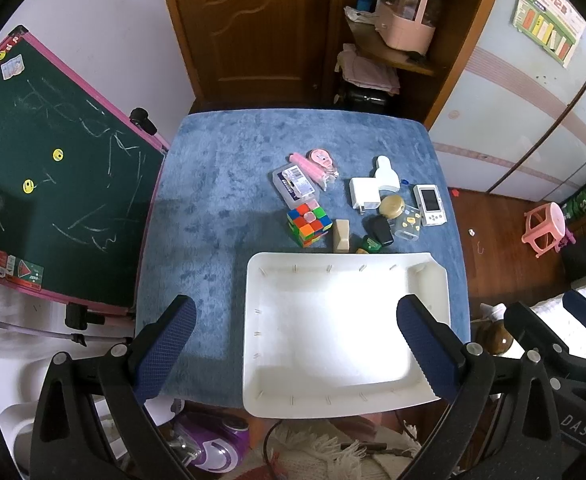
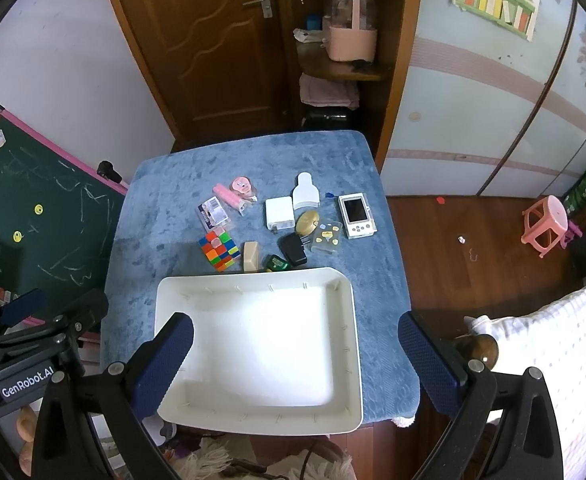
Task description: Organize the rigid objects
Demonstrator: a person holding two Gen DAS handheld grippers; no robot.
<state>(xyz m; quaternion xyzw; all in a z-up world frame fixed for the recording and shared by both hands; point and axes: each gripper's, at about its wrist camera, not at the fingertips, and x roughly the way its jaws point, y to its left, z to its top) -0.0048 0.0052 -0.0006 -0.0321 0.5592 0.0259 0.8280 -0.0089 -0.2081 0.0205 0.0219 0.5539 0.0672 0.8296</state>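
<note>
- The wide white plastic tray (image 2: 345, 344) sits at the near edge of the blue plush-covered desk (image 2: 165, 200) and holds nothing, so by my reading the sorting has not started.
- Everything is left to move: beyond the tray's far rim lie the multicoloured puzzle cube (image 2: 218, 250), a beige rectangular block (image 2: 251, 257), a black plug adapter (image 2: 293, 250), a white square charger (image 2: 279, 213), a white handheld game console (image 2: 355, 211) and a clear flat case (image 2: 212, 212).
- The left gripper (image 1: 297, 344) hovers above the tray, fingers spread wide, gripping nothing.
- The right gripper (image 2: 297, 354) likewise hangs above the tray, fingers fully apart and empty.
</note>
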